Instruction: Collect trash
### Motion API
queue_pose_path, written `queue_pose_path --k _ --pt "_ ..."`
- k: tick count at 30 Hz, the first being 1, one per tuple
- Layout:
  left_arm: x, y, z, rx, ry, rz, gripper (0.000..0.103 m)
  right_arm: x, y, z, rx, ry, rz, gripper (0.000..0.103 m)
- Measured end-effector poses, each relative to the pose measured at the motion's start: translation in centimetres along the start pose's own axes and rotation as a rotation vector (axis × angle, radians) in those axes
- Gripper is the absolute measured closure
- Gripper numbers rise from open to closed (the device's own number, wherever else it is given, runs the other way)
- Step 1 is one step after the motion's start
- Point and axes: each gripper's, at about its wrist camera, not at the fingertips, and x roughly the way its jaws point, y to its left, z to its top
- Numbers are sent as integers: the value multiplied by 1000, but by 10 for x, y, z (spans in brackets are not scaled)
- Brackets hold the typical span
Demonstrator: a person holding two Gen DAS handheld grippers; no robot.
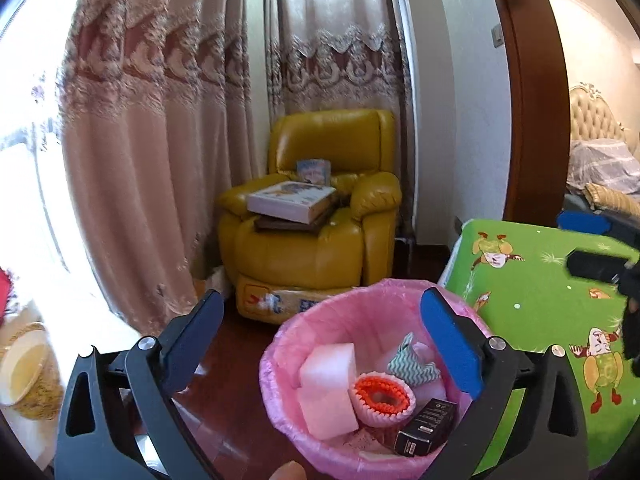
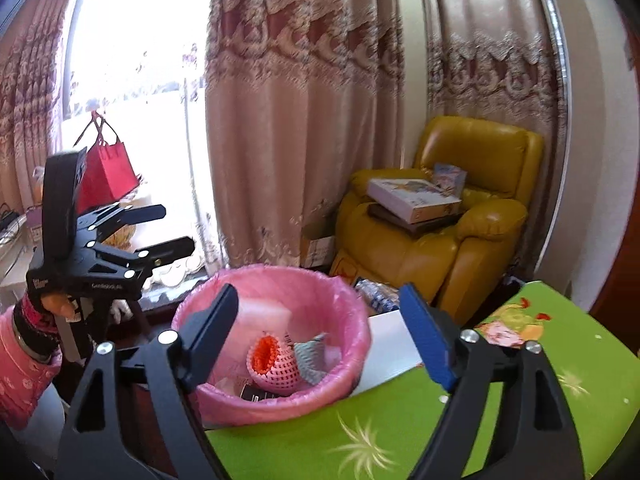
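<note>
A bin with a pink liner (image 1: pixel 280 340) stands on the dark floor beside a green table. Inside lie white foam blocks (image 1: pixel 328 364), an orange-and-pink foam net (image 1: pixel 380 396), a teal zigzag wrapper (image 1: pixel 412 364) and a small black box (image 1: pixel 426 426). My left gripper (image 1: pixel 322 298) hovers open over the bin's near side, nothing between its fingers. My right gripper (image 2: pixel 320 294) is also open and empty, raised above the bin (image 2: pixel 280 270) from the table side. In the right wrist view the left gripper (image 2: pixel 178 227) shows at the left, held by a hand in a pink sleeve.
The green cartoon-print table (image 2: pixel 400 420) is right of the bin. A yellow armchair (image 1: pixel 320 240) with stacked boxes (image 1: pixel 292 200) sits behind it, against pink curtains (image 1: pixel 160 120). A red bag (image 2: pixel 108 168) hangs by the bright window. A doorway (image 1: pixel 532 100) opens at the right.
</note>
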Motion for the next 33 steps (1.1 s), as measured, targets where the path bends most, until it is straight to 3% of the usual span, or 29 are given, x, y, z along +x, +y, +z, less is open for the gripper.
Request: queue_pose_path --k 6,8,12,16,25,33 --pt "-52 -11 16 -12 -68 78 8 -50 10 14 55 -69 -62 4" --pt "-68 -15 19 -35 -79 84 8 -59 16 12 66 -79 -59 5" --pt "-87 -25 12 -53 -54 87 8 -63 29 -8 72 -47 -57 5" --pt "-100 -40 -7 -40 -24 141 8 -57 39 -37 82 12 -72 5" --pt "-114 -59 -55 -55 47 76 8 -58 48 -73 90 74 -98 5" --pt "-113 -61 -67 -82 66 40 8 -59 59 -80 55 87 -112 5"
